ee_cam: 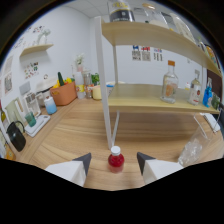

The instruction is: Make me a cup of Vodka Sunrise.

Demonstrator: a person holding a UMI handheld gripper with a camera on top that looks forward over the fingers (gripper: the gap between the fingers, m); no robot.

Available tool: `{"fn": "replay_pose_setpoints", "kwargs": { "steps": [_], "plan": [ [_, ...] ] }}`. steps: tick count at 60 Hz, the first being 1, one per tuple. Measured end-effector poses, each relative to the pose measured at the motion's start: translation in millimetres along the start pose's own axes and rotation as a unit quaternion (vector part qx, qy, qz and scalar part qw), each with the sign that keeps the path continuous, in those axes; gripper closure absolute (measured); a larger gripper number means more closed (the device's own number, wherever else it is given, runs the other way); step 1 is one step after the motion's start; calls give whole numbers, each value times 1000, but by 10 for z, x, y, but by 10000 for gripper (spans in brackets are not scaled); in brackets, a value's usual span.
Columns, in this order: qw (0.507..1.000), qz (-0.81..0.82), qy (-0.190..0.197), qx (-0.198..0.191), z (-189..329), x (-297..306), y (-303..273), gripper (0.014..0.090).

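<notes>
Standing between the spread jaws, a small red bottle (116, 161) with a white cap is seen upright on the wooden counter (75, 132); its long axis is vertical. The gripper (114, 162) is open, and a gap is left at both sides of the bottle, so nothing is pinched yet. From the fingertips (83, 161) the bottle lies straight ahead, at 12 o'clock, very near. It is judged to be the red syrup for the drink, and only a closing is needed. Farther, at 2 o'clock, a clear bottle (170, 83) with orange cap is placed on the shelf (145, 102). An orange basket (64, 93) is seen far at 10 o'clock.
</notes>
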Motion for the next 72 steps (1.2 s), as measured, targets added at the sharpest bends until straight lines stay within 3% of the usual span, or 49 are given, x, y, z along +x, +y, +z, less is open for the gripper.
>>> {"fn": "replay_pose_setpoints", "kwargs": {
  "steps": [8, 15, 38, 72],
  "plan": [
    [999, 7, -1, 49, -536, 170, -432, 185],
    [998, 13, 17, 67, -980, 497, -565, 190],
    [996, 23, 79, 31, -1704, 1737, -111, 195],
    [979, 20, 81, 188, -1942, 3279, -2607, 192]
  ]
}}
